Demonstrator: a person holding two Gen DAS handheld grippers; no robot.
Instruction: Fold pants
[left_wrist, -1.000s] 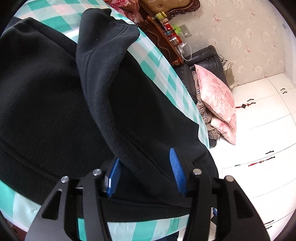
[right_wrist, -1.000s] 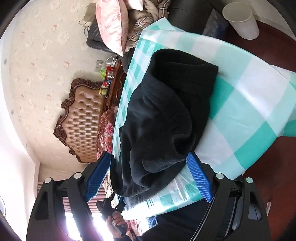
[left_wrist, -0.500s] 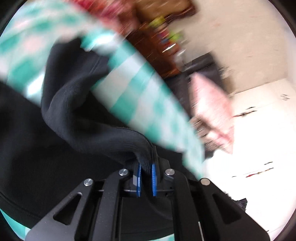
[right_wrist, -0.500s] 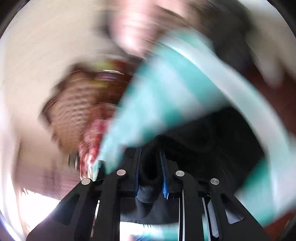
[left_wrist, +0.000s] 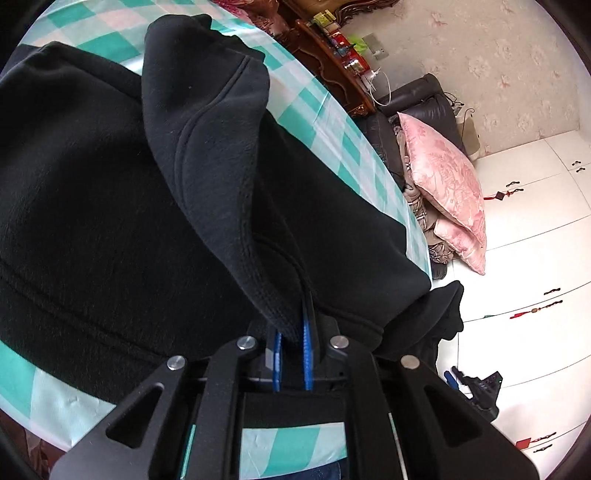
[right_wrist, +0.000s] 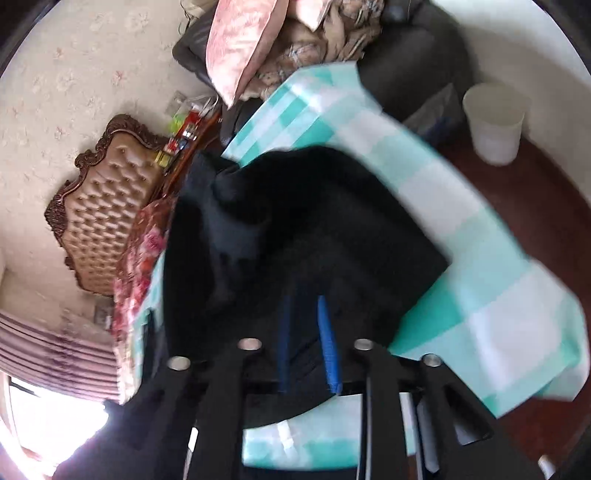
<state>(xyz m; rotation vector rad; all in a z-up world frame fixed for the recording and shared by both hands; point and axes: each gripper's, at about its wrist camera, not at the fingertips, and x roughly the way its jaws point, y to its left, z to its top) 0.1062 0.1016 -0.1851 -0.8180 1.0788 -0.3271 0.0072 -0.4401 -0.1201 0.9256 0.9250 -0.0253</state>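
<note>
Black fleece pants (left_wrist: 110, 184) lie spread over a table under a teal and white checked cloth (left_wrist: 321, 107). One flap of them is doubled over and runs down into my left gripper (left_wrist: 291, 354), whose blue pads are shut on its stitched edge. In the right wrist view the pants (right_wrist: 332, 229) lie bunched on the checked cloth (right_wrist: 498, 295). The jaws of my right gripper (right_wrist: 306, 332) are opening. Its blue pads stand close together with black cloth between them. The picture there is blurred.
A pink pillow (left_wrist: 447, 184) leans on a dark sofa (left_wrist: 417, 92) beyond the table's far edge. White cabinets (left_wrist: 535, 258) fill the right side. A white cup (right_wrist: 495, 122) stands on brown wood, and a tufted headboard (right_wrist: 107, 210) is on the left.
Both grippers stood open around folds of the pants a second ago and have closed on the cloth. The left flap now stands pulled up taut. The right view has swung over the pants.
</note>
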